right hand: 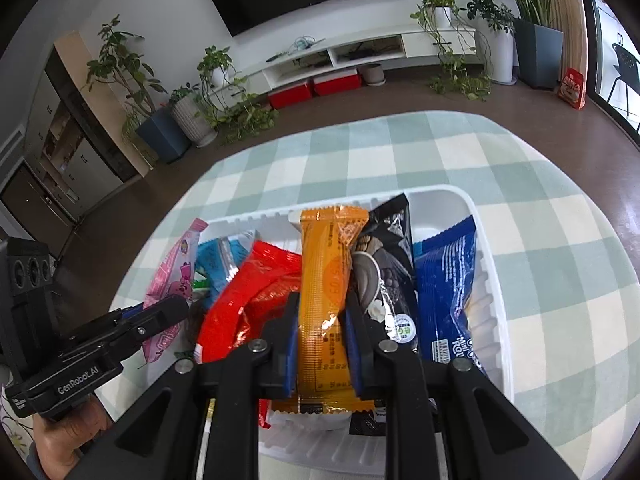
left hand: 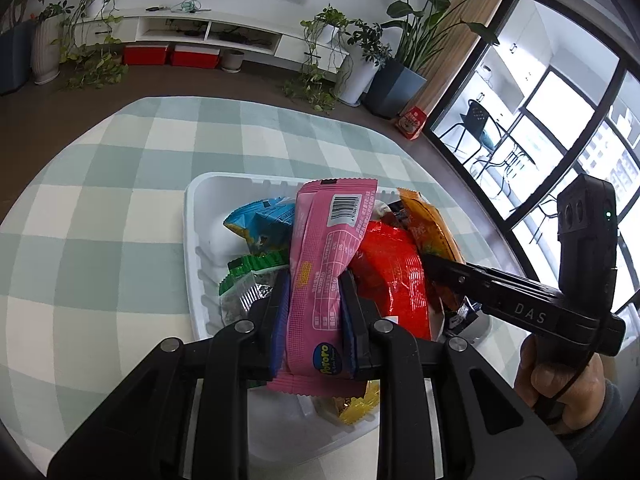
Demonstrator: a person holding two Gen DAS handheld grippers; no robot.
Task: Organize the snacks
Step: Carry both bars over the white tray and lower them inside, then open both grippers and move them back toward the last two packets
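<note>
A white tray (left hand: 192, 216) on the checked cloth holds several snack packets. My left gripper (left hand: 314, 280) is shut on a long pink packet (left hand: 328, 248), held over the tray; it also shows in the right wrist view (right hand: 172, 280). My right gripper (right hand: 322, 300) is shut on an orange packet (right hand: 326, 280), also over the tray (right hand: 492, 280); in the left wrist view the orange packet (left hand: 428, 224) shows at the tray's right. A red packet (right hand: 248, 296), a black packet (right hand: 390, 272), a blue packet (right hand: 446, 292) and a light blue packet (left hand: 264, 224) lie in the tray.
A green-edged packet (left hand: 248, 276) and a yellow packet (left hand: 356, 404) also lie in the tray. The green and white checked cloth (left hand: 100, 220) covers the table. Beyond are potted plants (left hand: 400, 64), a TV cabinet (left hand: 200, 32) and glass doors (left hand: 540, 120).
</note>
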